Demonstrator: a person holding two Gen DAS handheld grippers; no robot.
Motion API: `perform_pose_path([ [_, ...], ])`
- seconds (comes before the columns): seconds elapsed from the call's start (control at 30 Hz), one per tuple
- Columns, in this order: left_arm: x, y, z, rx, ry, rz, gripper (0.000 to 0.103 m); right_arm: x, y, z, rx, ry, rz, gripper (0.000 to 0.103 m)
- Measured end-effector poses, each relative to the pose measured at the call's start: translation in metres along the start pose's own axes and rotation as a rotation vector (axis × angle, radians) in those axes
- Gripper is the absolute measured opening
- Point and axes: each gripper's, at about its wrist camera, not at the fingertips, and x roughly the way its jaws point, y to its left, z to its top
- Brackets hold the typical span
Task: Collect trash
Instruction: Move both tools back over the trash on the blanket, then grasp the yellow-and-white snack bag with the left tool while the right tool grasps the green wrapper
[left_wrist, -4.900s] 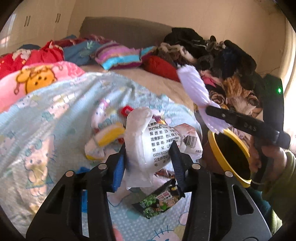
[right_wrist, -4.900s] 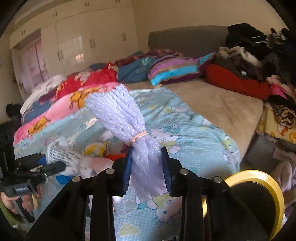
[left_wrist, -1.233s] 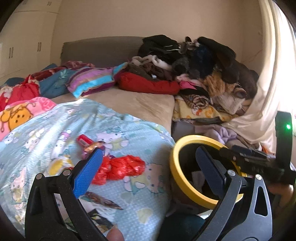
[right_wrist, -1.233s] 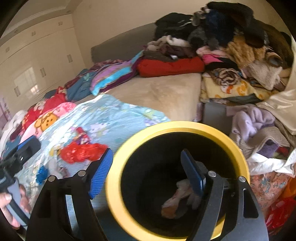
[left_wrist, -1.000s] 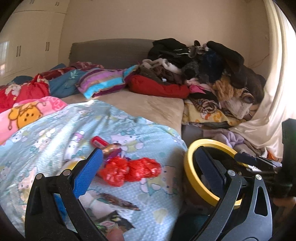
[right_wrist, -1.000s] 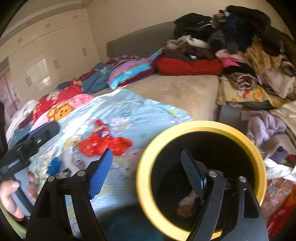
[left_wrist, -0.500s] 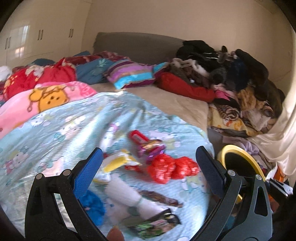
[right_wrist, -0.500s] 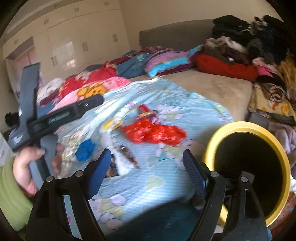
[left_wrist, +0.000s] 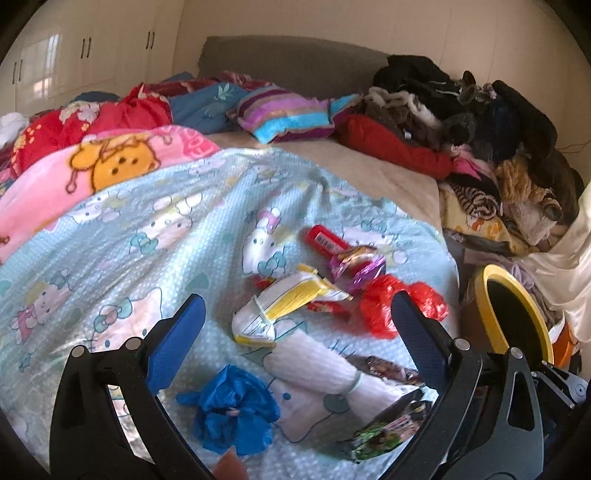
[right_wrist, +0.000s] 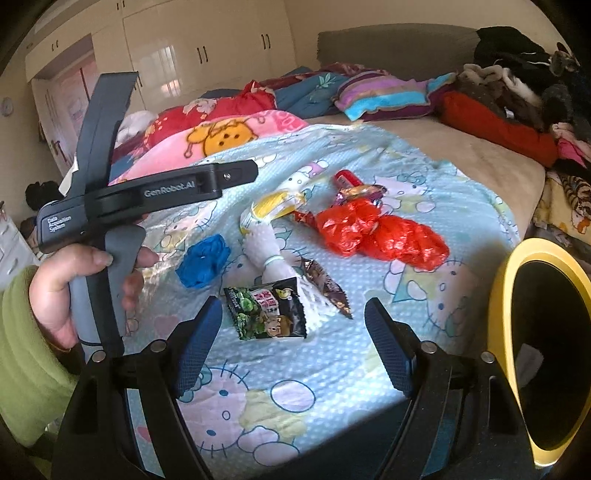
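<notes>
Trash lies on the light blue Hello Kitty blanket (left_wrist: 122, 236): a red plastic bag (left_wrist: 400, 302) (right_wrist: 380, 232), a yellow and white packet (left_wrist: 284, 302) (right_wrist: 271, 206), a white foam net roll (left_wrist: 321, 369) (right_wrist: 266, 243), a crumpled blue bag (left_wrist: 232, 410) (right_wrist: 203, 260), a green snack packet (right_wrist: 267, 314) (left_wrist: 388, 432), a brown wrapper (right_wrist: 325, 286), a red tube (left_wrist: 325, 238) and a purple foil wrapper (left_wrist: 356, 266). The yellow-rimmed black bin (left_wrist: 517, 325) (right_wrist: 543, 343) stands off the bed's right edge. My left gripper (left_wrist: 295, 339) is open above the foam roll. My right gripper (right_wrist: 291, 347) is open just before the green packet.
Pink and red blankets (left_wrist: 103, 158) lie at the left. A striped pillow (left_wrist: 288, 118) and a heap of clothes (left_wrist: 461, 110) fill the back and right of the bed. White wardrobes (right_wrist: 199, 48) line the far wall. The left gripper's handle (right_wrist: 110, 206) shows in the right wrist view.
Both grippers let their trash go into the bin and opened. They have swung left, away from the bin and back over the trash on the blanket.
</notes>
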Motion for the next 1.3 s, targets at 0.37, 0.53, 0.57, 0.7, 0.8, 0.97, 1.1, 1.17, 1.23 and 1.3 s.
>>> perform_pose_path([
  [0.37, 0.048, 0.007, 0.001, 0.084, 0.137, 0.009, 0.092, 0.028, 0.007, -0.002, -0.016, 0.065, 0.023, 0.076],
  [0.53, 0.069, 0.015, 0.001, 0.117, 0.207, -0.003, 0.083, 0.039, 0.006, -0.003, -0.010, 0.098, 0.043, 0.067],
  [0.57, 0.072, 0.017, 0.001, 0.106, 0.213, -0.018, 0.078, 0.040, 0.004, -0.002, -0.004, 0.103, 0.047, 0.064],
  [0.7, 0.080, 0.024, 0.000, 0.065, 0.223, -0.067, 0.068, 0.048, -0.001, -0.003, 0.019, 0.127, 0.064, 0.053],
  [0.8, 0.083, 0.025, -0.002, 0.043, 0.226, -0.080, 0.061, 0.049, 0.000, -0.004, 0.013, 0.127, 0.075, 0.035],
  [0.97, 0.083, 0.027, -0.004, 0.039, 0.220, -0.085, 0.049, 0.044, 0.005, -0.006, -0.018, 0.106, 0.082, 0.015],
  [1.1, 0.082, 0.027, -0.006, 0.052, 0.220, -0.070, 0.039, 0.038, 0.009, -0.007, -0.038, 0.091, 0.083, 0.013],
  [1.17, 0.081, 0.028, -0.007, 0.051, 0.219, -0.065, 0.033, 0.035, 0.012, -0.007, -0.045, 0.087, 0.084, 0.012],
  [1.23, 0.080, 0.030, -0.007, 0.046, 0.219, -0.053, 0.028, 0.034, 0.012, -0.008, -0.049, 0.085, 0.084, 0.012],
  [1.3, 0.079, 0.032, -0.008, 0.033, 0.213, -0.047, 0.024, 0.032, 0.013, -0.009, -0.050, 0.084, 0.082, 0.012],
])
